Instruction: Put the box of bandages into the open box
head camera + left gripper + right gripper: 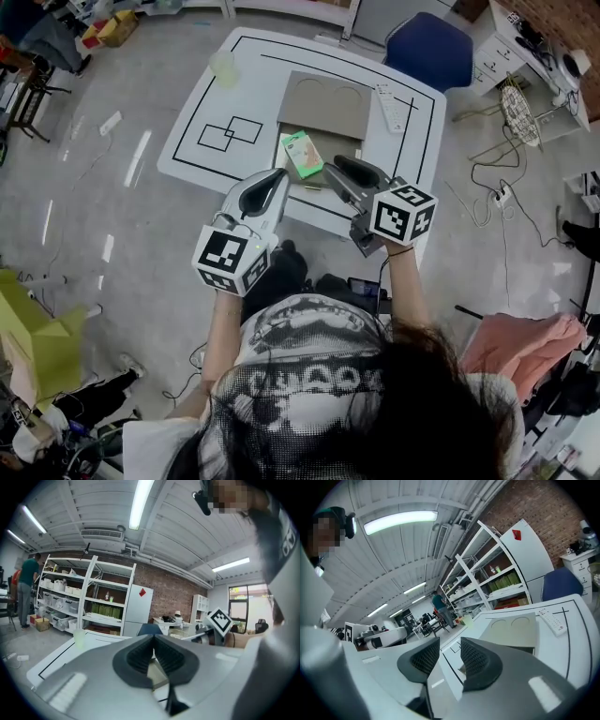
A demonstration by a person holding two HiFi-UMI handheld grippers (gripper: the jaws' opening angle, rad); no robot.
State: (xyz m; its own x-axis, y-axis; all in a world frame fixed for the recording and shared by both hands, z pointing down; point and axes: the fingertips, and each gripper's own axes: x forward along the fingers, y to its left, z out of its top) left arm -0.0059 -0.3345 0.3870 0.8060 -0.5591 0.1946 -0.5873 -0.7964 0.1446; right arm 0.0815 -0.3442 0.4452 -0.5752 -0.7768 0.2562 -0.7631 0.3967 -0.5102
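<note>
The box of bandages (302,153), green and white, lies in the mouth of the open brown cardboard box (330,142), against its left side. The box's flap (325,103) is folded back, away from me. My left gripper (277,175) hovers at the table's near edge, just short of the bandage box; its pads (140,660) touch at the tips with nothing between them. To its right, my right gripper (339,165) is close to the open box's near edge. Its jaws (450,642) stand apart and empty, pointing at the flap (512,630).
The white table (202,103) has black lines taped on it. A remote control (389,105) lies right of the flap and a clear cup (223,67) stands at the far left. A blue chair (429,49) is behind the table. Cables cross the floor at the right.
</note>
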